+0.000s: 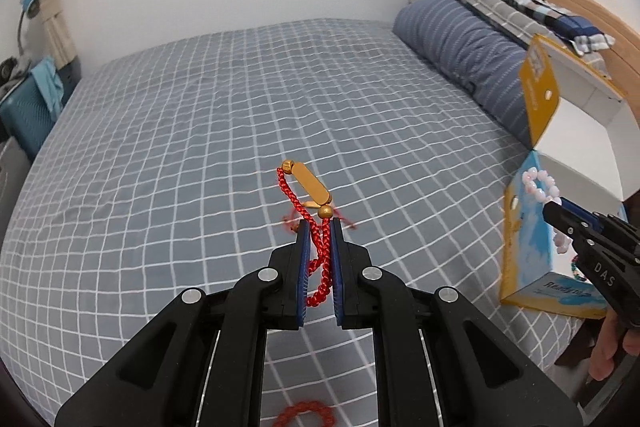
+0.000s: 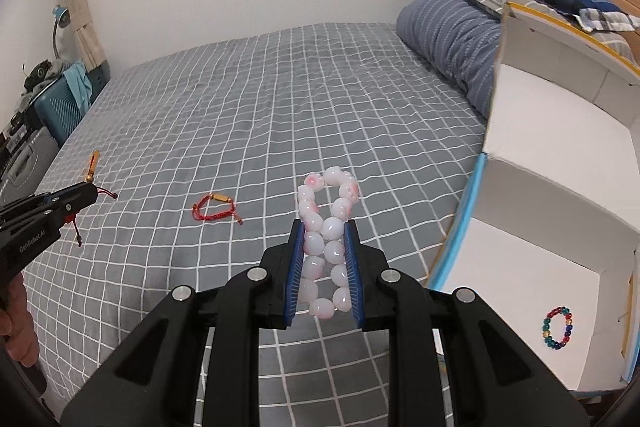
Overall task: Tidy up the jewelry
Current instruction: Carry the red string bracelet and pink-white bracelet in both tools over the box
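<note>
My left gripper [image 1: 319, 227] is shut on a red cord bracelet with a gold bar [image 1: 310, 187] and holds it above the bed. It also shows in the right wrist view [image 2: 93, 167] at the far left. My right gripper [image 2: 323, 227] is shut on a pink-white bead bracelet [image 2: 326, 239], held above the bed just left of an open white box [image 2: 532, 259]. A multicoloured bead bracelet [image 2: 557, 327] lies inside the box. A second red cord bracelet [image 2: 214, 207] lies on the bed between the grippers. A red bead bracelet [image 1: 306, 413] lies below my left gripper.
The bed has a grey checked sheet [image 2: 260, 107]. A rolled blue duvet [image 2: 448, 35] and pillows lie at the headboard on the right. The box's raised lid [image 2: 560, 67] stands behind it. A teal suitcase [image 2: 60, 111] stands beyond the bed's left edge.
</note>
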The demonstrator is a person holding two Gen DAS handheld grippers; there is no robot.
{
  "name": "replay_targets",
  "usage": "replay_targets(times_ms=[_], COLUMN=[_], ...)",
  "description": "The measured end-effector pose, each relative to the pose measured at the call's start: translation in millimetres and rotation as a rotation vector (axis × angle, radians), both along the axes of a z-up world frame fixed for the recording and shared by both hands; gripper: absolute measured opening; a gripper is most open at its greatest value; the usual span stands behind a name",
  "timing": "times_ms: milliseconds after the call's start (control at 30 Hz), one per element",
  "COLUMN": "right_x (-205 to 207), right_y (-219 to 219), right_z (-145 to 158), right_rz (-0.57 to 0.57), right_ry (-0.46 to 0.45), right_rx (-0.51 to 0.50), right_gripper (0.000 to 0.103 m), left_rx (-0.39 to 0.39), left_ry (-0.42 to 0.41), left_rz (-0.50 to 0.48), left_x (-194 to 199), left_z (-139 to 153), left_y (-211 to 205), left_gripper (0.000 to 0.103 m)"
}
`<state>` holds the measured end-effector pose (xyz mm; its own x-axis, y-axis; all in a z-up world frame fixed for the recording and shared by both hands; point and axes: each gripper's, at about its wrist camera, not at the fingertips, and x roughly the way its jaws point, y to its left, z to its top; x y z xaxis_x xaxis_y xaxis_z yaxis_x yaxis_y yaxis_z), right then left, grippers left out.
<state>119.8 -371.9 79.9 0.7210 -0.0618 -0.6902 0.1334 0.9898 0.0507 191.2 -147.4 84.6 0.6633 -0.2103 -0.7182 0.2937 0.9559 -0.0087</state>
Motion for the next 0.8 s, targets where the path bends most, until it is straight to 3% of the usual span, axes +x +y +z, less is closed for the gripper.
replay_targets(times_ms=[367, 800], right_x=[-25, -71], right_y=[-42, -115], right_z=[16, 11], right_rz=[-0.081, -0.223], right_ry=[-0.036, -0.040], right_rx=[-0.002, 0.010], right_gripper=[0.019, 0.019], left_rx=[-0.006, -0.013], left_ry=[-0.027, -0.018], left_rz=[-0.123, -0.299], left_x=[-13, -38], left_z=[13, 7], left_y=[-69, -166], left_gripper=[0.009, 0.009])
